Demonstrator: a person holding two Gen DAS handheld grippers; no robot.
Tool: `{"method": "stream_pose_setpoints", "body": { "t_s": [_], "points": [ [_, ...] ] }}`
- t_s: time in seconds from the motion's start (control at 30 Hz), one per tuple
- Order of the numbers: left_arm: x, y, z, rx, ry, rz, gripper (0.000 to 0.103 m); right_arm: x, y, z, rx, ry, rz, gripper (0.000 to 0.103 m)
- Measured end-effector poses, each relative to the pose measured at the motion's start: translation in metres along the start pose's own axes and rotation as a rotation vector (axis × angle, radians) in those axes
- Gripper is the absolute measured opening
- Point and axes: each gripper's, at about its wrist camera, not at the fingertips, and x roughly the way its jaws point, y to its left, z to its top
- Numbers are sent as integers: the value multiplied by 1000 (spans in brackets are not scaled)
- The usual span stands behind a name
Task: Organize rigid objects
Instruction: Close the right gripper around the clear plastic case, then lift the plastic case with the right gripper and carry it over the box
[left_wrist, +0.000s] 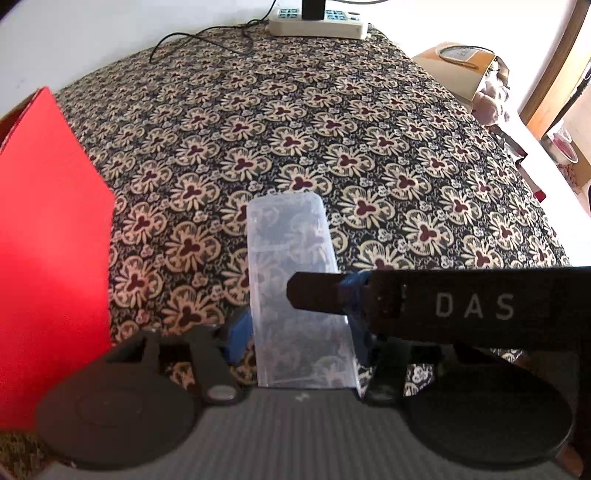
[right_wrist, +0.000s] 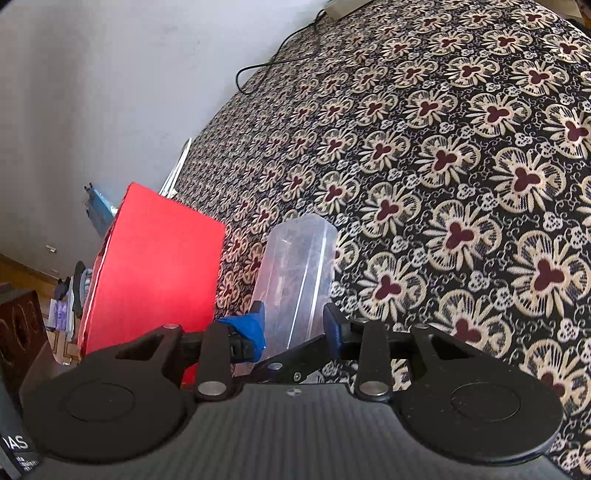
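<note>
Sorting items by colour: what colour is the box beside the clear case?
Red box, plain, no pattern showing; best seen in the right wrist view.

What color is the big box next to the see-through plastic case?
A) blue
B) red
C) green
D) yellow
B: the box standing right beside the clear plastic case on the flowered cloth is bright red in both views.

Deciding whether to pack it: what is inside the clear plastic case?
Through the clear plastic case only the floral cloth pattern shows; no contents are visible. Its near end is hidden behind the left gripper, so cannot tell there.
</note>
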Motion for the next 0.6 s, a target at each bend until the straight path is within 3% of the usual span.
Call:
{"method": "stream_pose_setpoints", "body": {
  "t_s": [0.6],
  "points": [
    [-52,-1,-17,19,-38,30,53,-15,58,-22,-89,7,32,20]
  ]
}}
